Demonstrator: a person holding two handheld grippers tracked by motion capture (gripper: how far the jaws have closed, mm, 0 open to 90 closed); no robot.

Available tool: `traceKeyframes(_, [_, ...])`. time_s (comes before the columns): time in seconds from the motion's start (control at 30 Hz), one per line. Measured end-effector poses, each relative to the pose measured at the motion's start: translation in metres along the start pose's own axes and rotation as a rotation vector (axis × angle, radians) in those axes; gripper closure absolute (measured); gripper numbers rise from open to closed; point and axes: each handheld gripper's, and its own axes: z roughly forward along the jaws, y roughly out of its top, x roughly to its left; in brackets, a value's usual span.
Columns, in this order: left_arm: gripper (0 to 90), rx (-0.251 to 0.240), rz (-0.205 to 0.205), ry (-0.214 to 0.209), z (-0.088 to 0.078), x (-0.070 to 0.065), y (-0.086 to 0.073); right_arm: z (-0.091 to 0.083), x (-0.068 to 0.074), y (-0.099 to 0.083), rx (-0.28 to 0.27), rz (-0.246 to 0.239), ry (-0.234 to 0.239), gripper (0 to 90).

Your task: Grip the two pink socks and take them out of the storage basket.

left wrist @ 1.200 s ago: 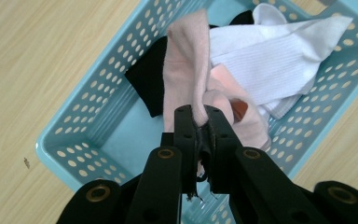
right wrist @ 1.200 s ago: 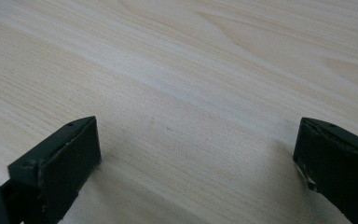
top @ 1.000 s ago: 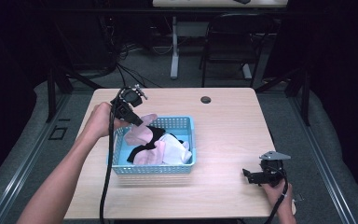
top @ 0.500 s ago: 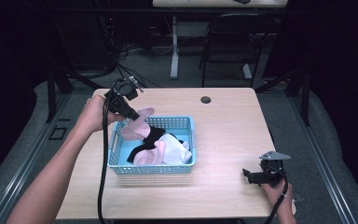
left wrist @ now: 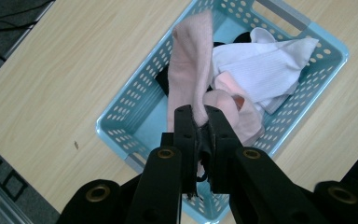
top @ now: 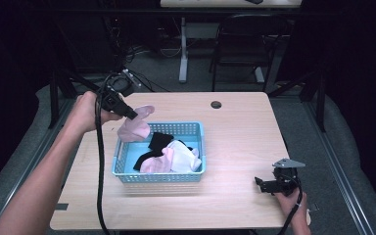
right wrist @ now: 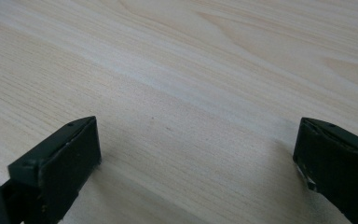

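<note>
At the left, the left gripper (top: 127,111) is raised over the far-left corner of the light blue perforated plastic basket (top: 122,156), its jaws clamped together on the upper edge of a pale pink knitted sock (top: 134,128); the sock hangs straight down from the pinch, so its long axis runs roughly vertical, with its free end drooping just above the basket's far-left rim; a short flap of it sticks out past the jaws toward the table's middle. In the left gripper view the soft, limp pink fabric (left wrist: 193,70) is seen falling away from the jaws over the basket, whose walls are pierced with rows of small round holes (left wrist: 126,114).

Further right inside the basket lie a ribbed white sock (left wrist: 265,65), some black fabric (top: 160,140) and another pink piece (top: 156,162), all loosely heaped.

The pale wood-grain table (top: 235,132) is smooth and flat; a small dark round disc (top: 216,104) sits near its far edge.

At the far right the right gripper (top: 276,184) rests low by the near-right corner, jaws spread wide apart on nothing, well apart from the basket; the left hand is plainly the nearer one.
</note>
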Motion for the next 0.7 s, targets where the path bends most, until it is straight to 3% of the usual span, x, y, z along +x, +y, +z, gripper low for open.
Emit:
traceKeyframes(0.27, [84.8, 0.013, -0.054, 0.038, -0.01, 0.019, -0.026, 0.0, 0.0, 0.0, -0.001, -0.001, -0.001, 0.2])
traceKeyframes(0.7, [84.7, 0.033, -0.142, 0.057, -0.011, 0.047, -0.063, 0.0, 0.0, 0.0, -0.004, 0.001, 0.0, 0.2])
